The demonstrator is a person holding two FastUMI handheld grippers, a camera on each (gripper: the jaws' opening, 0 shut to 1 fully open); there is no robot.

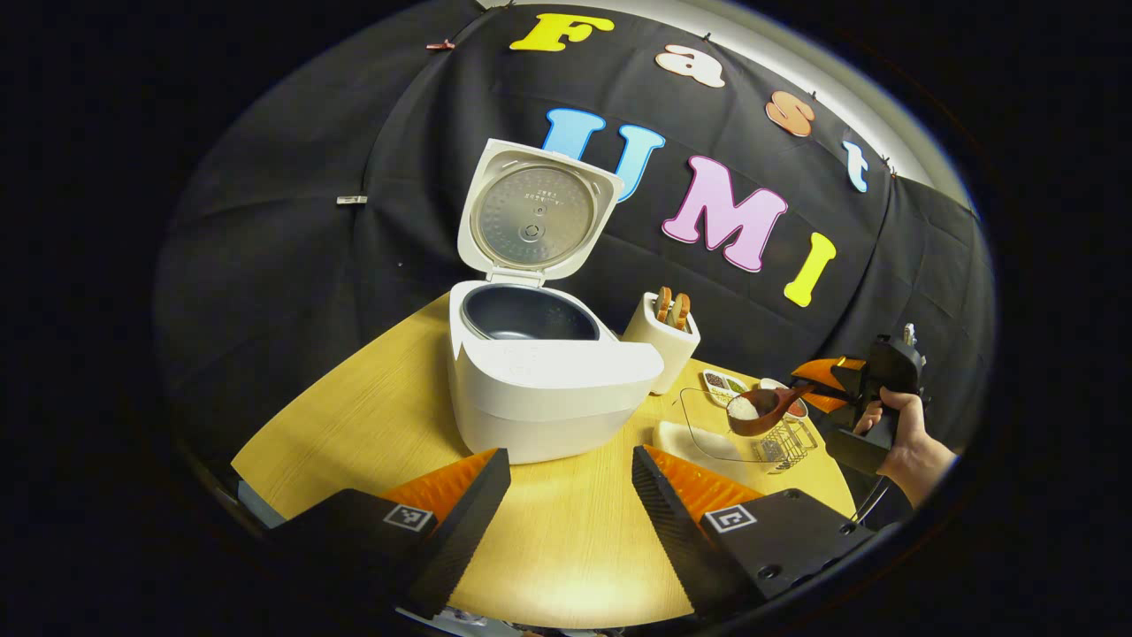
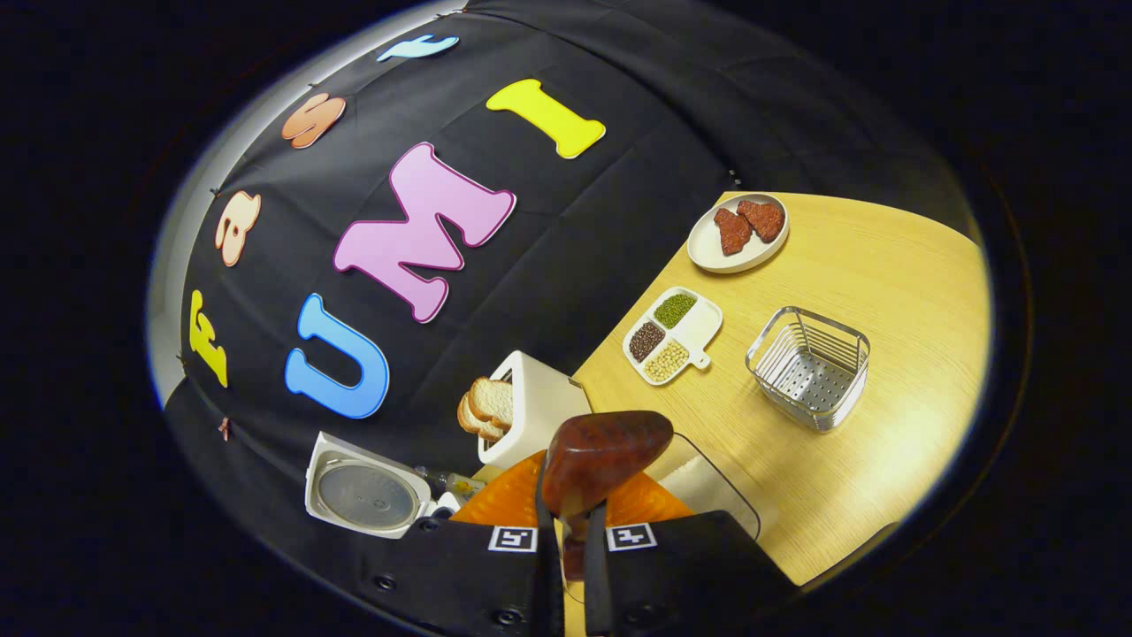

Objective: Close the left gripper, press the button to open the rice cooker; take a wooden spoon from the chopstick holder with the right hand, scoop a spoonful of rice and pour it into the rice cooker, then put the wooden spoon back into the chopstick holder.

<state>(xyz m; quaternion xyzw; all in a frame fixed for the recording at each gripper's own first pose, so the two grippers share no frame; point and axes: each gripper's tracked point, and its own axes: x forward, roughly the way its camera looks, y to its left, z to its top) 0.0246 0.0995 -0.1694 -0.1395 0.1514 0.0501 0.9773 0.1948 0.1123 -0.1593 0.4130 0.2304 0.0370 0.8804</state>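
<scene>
The white rice cooker [image 1: 539, 389] stands on the wooden table with its lid [image 1: 535, 212] raised and its dark inner pot [image 1: 531, 311] showing. My left gripper [image 1: 570, 462] is open in front of the cooker, holding nothing. To the cooker's right, my right gripper [image 1: 818, 387] is shut on the handle of the wooden spoon [image 1: 762, 410], which carries white rice above a clear glass dish [image 1: 703, 435]. In the right gripper view the spoon's bowl [image 2: 606, 453] shows from beneath, just past the right gripper [image 2: 573, 524]. The metal wire holder [image 2: 809, 367] stands empty.
A white toaster [image 2: 539, 402] with bread slices stands beside the cooker. A divided tray of beans [image 2: 674, 334] and a plate of red pieces [image 2: 738, 232] lie toward the back wall. A hand [image 1: 911, 447] holds the right gripper at the table's right edge.
</scene>
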